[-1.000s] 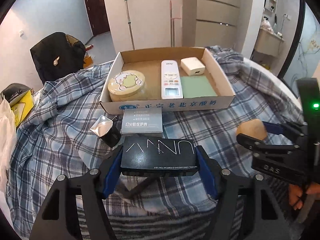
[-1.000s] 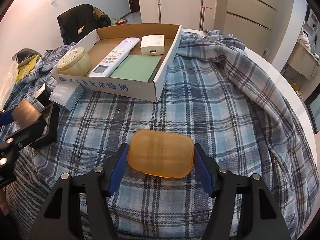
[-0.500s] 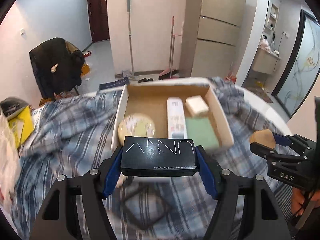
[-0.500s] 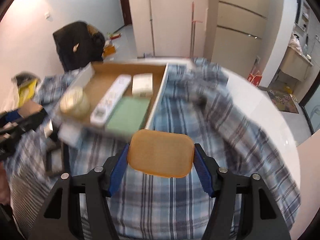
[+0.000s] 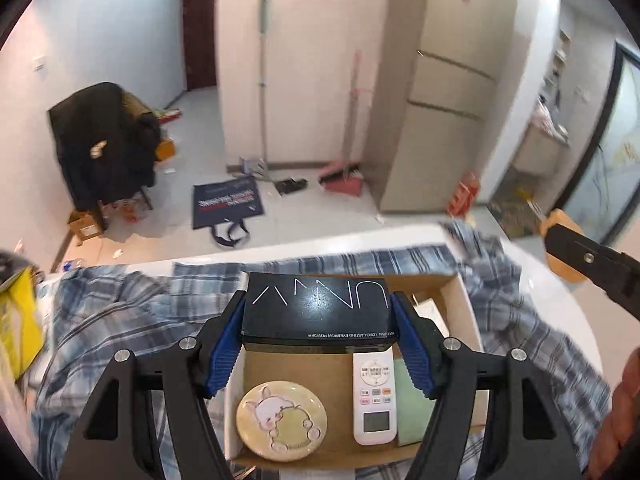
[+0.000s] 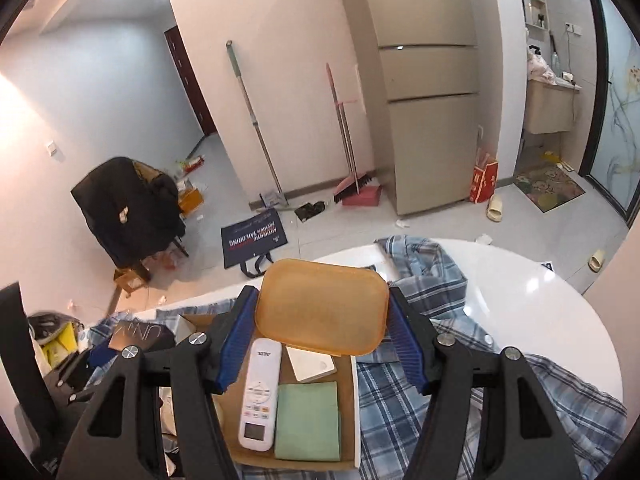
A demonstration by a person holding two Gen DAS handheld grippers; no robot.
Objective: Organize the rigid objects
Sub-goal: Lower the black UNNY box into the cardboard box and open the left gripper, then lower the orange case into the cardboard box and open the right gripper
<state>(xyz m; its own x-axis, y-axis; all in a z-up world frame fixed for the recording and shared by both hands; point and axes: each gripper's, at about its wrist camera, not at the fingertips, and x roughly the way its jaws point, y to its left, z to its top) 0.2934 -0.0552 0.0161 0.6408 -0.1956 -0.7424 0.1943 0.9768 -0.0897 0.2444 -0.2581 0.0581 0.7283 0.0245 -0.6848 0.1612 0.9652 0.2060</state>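
My left gripper is shut on a flat black box with white lettering, held above the far part of an open cardboard box. Inside the cardboard box lie a round tin with a rabbit picture, a white remote and a green pad. My right gripper is shut on an orange plastic lid, held over the same cardboard box, above the remote, a small white box and the green pad. The right gripper's tip with the lid shows at right in the left wrist view.
The cardboard box rests on a blue plaid cloth spread over a round white table. Beyond the table are a chair draped with dark clothes, a fridge, brooms and a dark bag on the floor. A yellow bag sits at left.
Both grippers rose and travelled forward with their loads, from over the cloth in front of the cardboard box to above it. The small boxes on the cloth have dropped out of view.
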